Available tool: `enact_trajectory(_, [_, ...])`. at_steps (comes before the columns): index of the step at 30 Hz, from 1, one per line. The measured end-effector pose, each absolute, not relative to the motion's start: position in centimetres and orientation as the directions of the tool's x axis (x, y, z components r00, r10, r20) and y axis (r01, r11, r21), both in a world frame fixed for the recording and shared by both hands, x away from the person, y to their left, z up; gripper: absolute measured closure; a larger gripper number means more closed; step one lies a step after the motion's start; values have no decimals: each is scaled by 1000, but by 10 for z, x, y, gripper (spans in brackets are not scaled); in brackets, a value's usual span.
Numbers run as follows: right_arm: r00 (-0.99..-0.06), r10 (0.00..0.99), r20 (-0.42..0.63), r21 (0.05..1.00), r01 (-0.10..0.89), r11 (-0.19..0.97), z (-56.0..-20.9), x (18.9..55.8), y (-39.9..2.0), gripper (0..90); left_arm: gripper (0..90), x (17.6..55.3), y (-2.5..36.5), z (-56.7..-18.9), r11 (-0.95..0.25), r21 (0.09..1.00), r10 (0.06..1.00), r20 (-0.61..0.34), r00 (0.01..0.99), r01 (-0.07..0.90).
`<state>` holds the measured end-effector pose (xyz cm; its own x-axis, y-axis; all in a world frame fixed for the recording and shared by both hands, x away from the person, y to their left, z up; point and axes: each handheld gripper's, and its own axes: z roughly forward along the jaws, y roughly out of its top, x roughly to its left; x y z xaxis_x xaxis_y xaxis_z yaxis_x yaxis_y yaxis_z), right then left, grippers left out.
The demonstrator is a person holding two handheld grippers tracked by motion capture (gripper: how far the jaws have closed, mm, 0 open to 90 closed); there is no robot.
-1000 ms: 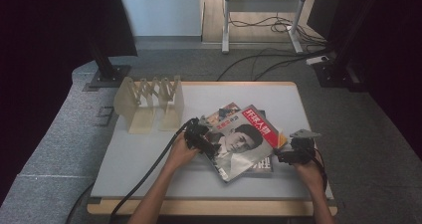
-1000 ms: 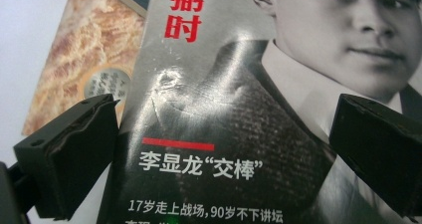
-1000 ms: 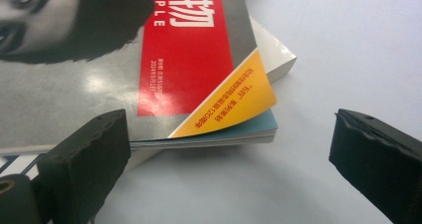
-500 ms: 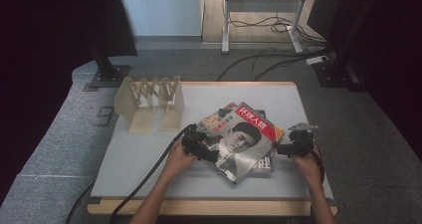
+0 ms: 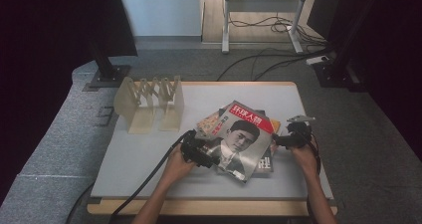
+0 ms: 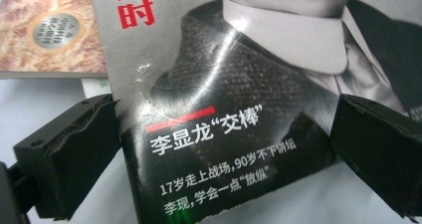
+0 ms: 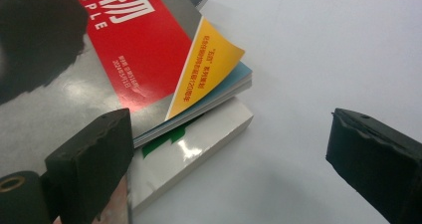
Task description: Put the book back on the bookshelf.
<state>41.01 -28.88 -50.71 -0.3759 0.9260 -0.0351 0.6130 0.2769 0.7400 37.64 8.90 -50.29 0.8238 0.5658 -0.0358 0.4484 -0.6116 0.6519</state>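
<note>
Two grippers, left [image 5: 211, 154] and right [image 5: 276, 141], are held with jaws wide; the magazine [image 5: 244, 139] is best gripped by its edge

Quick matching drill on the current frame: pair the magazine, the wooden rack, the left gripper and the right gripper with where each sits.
Things:
1. magazine
2. wooden rack
3. left gripper
4. right gripper

Places:
A. far left of the table
B. at the magazine's near-left edge, fingers open
C. on top of the book stack
D. at the stack's right corner, fingers open

Pairs: 1-C, 2-A, 3-B, 4-D
</note>
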Motion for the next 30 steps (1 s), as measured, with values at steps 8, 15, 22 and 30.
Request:
enact_trajectory(8, [-363, 931, -24, 748, 611, 258, -509, 423, -290, 43, 0, 366, 87, -504, -617, 653, 554, -35, 832, 439])
enact_trajectory(15, [-355, 935, -26, 750, 611, 253, -509, 435, -289, 46, 0, 355, 83, -506, -635, 651, 534, -20, 845, 416])
enact_trajectory(22, [-369, 929, -21, 751, 608, 258, -505, 437, -291, 46, 0, 359, 97, -500, -601, 668, 529, -79, 845, 439])
enact_trajectory(30, [-402, 915, -17, 750, 600, 278, -502, 423, -294, 37, 0, 368, 120, -488, -560, 693, 577, -68, 814, 455])
